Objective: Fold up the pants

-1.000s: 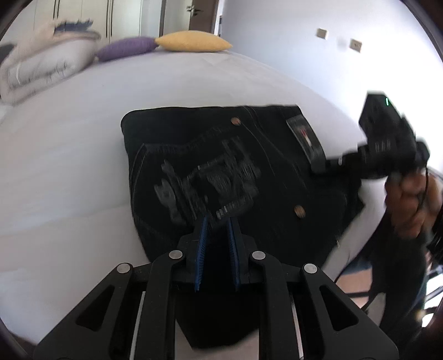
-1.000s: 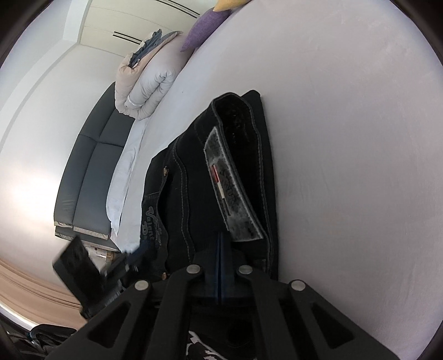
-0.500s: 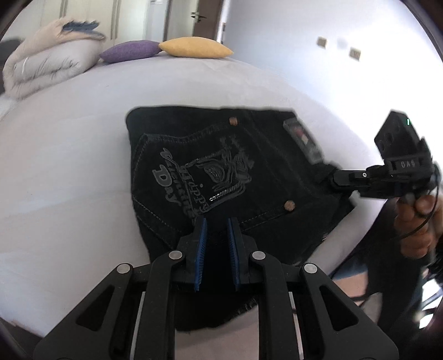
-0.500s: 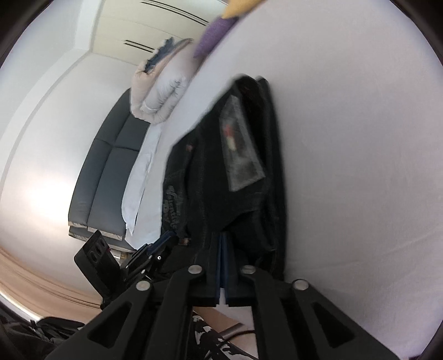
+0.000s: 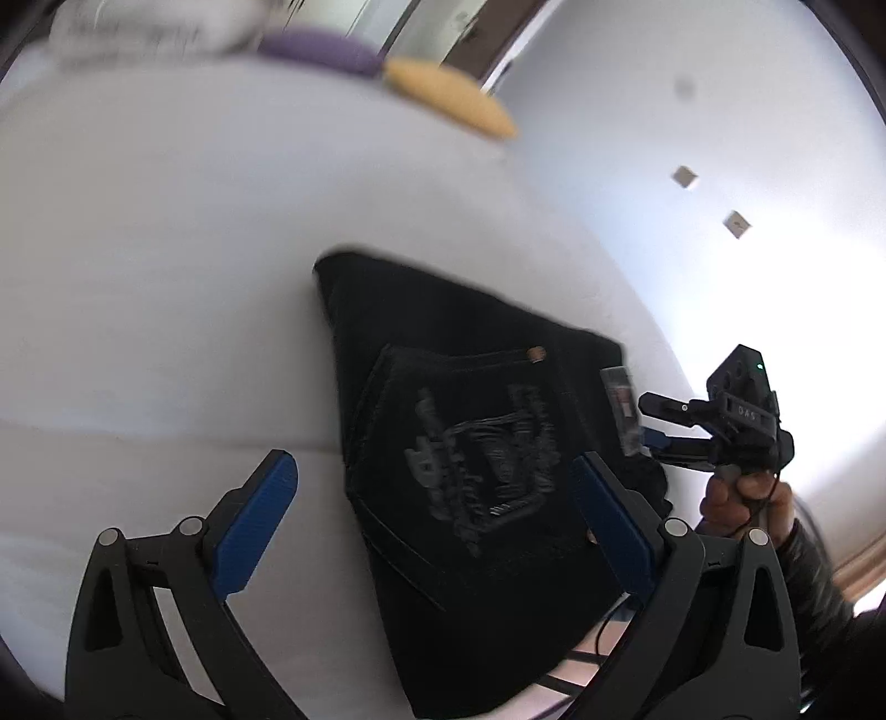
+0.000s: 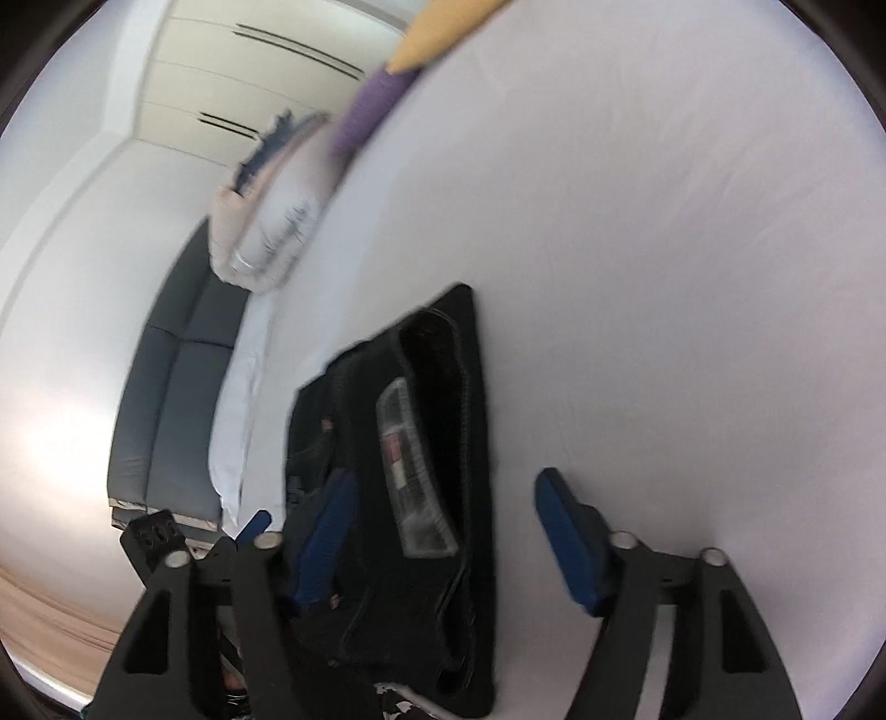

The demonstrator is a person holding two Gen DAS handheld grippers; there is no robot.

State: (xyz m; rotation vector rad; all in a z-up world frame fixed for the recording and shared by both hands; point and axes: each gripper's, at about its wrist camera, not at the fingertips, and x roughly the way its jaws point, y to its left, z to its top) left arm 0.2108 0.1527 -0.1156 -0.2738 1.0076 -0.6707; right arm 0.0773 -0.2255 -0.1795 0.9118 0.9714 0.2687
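Folded black jeans (image 5: 470,443) lie on the white bed (image 5: 194,249), back pocket with pale embroidery facing up. My left gripper (image 5: 432,526) hangs over their near part, its jaws opening wide; the blue pads stand on either side of the cloth without touching it. In the right wrist view the jeans (image 6: 437,354) show their waistband and grey label (image 6: 410,471). My right gripper (image 6: 446,540) straddles that waistband end, jaws opening, pads clear of the denim. The right gripper (image 5: 645,421) also shows at the jeans' right edge, held by a hand (image 5: 742,498).
A yellow pillow (image 5: 448,102) and a purple pillow (image 5: 321,47) lie at the far end of the bed. A folded duvet (image 6: 266,221) sits at the bed's left edge, with a grey sofa (image 6: 177,415) beyond. A white wall (image 5: 720,111) runs along the right side.
Both grippers were shut on the jeans; both now stand open and the jeans lie free on the bed. The left gripper has rolled and pulled back; the right has drawn back too.
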